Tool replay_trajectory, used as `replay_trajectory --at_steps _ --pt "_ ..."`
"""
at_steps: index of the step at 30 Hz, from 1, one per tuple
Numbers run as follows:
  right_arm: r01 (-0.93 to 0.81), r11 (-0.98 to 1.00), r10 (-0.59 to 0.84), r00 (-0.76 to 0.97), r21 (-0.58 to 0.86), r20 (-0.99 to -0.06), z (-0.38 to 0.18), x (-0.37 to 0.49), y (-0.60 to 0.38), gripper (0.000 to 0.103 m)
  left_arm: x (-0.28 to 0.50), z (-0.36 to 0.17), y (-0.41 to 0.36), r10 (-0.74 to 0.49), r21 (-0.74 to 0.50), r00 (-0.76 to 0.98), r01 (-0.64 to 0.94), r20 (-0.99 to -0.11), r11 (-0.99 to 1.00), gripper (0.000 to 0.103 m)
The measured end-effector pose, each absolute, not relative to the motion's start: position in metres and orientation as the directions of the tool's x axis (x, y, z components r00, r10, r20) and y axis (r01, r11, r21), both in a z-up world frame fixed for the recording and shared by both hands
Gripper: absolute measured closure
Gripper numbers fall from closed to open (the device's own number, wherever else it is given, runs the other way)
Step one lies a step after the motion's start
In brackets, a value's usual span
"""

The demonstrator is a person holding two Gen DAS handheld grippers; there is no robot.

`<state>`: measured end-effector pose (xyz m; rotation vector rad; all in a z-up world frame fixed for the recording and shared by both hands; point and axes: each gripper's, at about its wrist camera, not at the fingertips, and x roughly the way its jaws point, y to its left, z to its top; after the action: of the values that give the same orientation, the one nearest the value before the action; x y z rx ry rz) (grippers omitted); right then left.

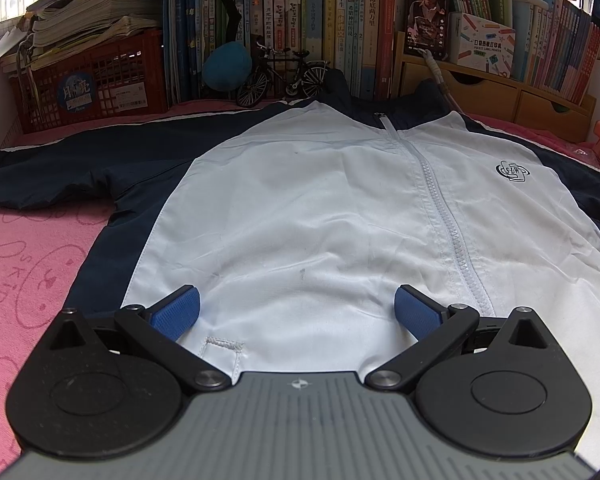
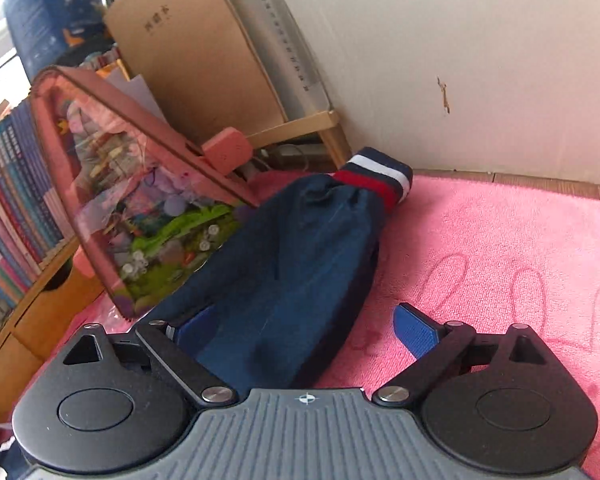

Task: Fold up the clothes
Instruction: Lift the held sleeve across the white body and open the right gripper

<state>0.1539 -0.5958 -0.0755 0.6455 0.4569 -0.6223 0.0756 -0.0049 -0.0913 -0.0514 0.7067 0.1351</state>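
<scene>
Worktop: pink towel (image 1: pixel 32 248) cover; bookshelf (image 1: pixel 340 20) far, red crate (image 1: pixel 96 80) far left. Jacket (image 1: pixel 320 208): white front, navy sleeves, zipped, lying flat. Left gripper (image 1: pixel 296 308) fingers spread over hem. Right gripper (image 2: pixel 304 326) fingers spread around navy sleeve (image 2: pixel 300 248), striped cuff (image 2: pixel 380 180) far.

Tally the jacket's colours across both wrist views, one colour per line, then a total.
White, front panel: 1
Navy, sleeve: 1
Red, stripe on the cuff: 1
Total: 3 colours on the jacket.
</scene>
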Motion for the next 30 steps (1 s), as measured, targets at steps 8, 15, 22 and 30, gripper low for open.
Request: replay_trajectory --at_steps 8,15,22,30 --pt "0.645 0.695 -0.416 0.722 0.319 -0.553 -0.079 0.186 -0.604 0.029 0.076 -0.091 -0.005 0.106 -0.001 0.752 -0.141 -0.650 0.990 0.000" --pt "0.599 0.673 -0.338 0.771 0.434 -0.539 -0.070 0.166 -0.616 0.094 0.076 -0.091 -0.005 0.106 0.000 0.753 -0.140 -0.650 0.990 0.000" --pt "0.372 0.736 -0.154 0.906 0.565 -0.395 -0.028 0.150 -0.573 0.097 0.076 -0.091 -0.005 0.106 0.000 0.753 -0.140 -0.650 0.990 0.000" --pt "-0.040 0.839 0.293 0.874 0.543 -0.387 -0.028 0.204 -0.384 0.097 0.076 -0.090 -0.005 0.106 -0.002 0.753 -0.141 -0.650 0.990 0.000"
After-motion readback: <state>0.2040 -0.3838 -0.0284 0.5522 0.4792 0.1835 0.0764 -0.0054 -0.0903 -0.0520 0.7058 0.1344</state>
